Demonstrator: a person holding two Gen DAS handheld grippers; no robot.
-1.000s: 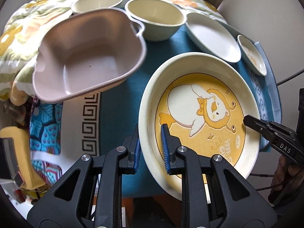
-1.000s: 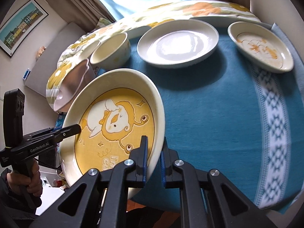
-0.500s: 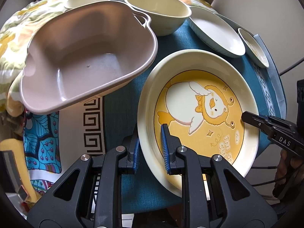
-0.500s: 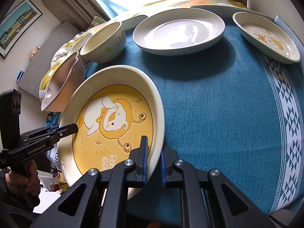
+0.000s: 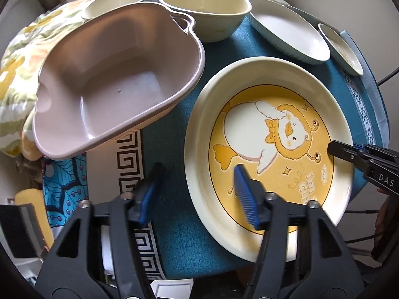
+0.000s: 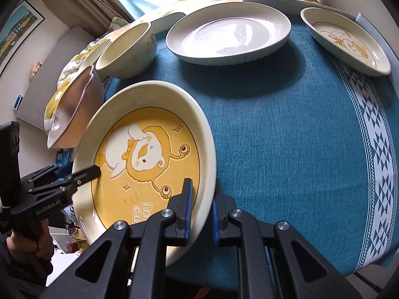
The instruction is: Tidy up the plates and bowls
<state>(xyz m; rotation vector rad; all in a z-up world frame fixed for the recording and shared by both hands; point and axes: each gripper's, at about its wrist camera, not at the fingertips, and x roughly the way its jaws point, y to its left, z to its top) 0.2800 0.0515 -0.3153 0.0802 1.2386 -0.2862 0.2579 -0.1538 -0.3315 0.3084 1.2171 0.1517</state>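
A large cream plate with a yellow duck picture (image 5: 269, 149) lies on the teal tablecloth; it also shows in the right wrist view (image 6: 144, 164). My left gripper (image 5: 197, 196) is open, its fingers standing wide on either side of the plate's left rim. My right gripper (image 6: 201, 209) is shut on the plate's right rim. A pink-brown handled bowl (image 5: 112, 79) sits just left of the plate. A cream bowl (image 5: 204, 12), a plain white plate (image 6: 228, 32) and a small duck plate (image 6: 346, 41) stand further back.
The teal tablecloth (image 6: 286, 129) has a white patterned band at the right. A flowered cloth (image 5: 17, 57) lies at the back left. A second cream bowl (image 5: 117, 0) sits behind the pink one. The table's front edge is close to both grippers.
My left gripper has opened wide and let go of the plate's left rim. The plate has come down closer to the cloth. The right gripper keeps its hold.
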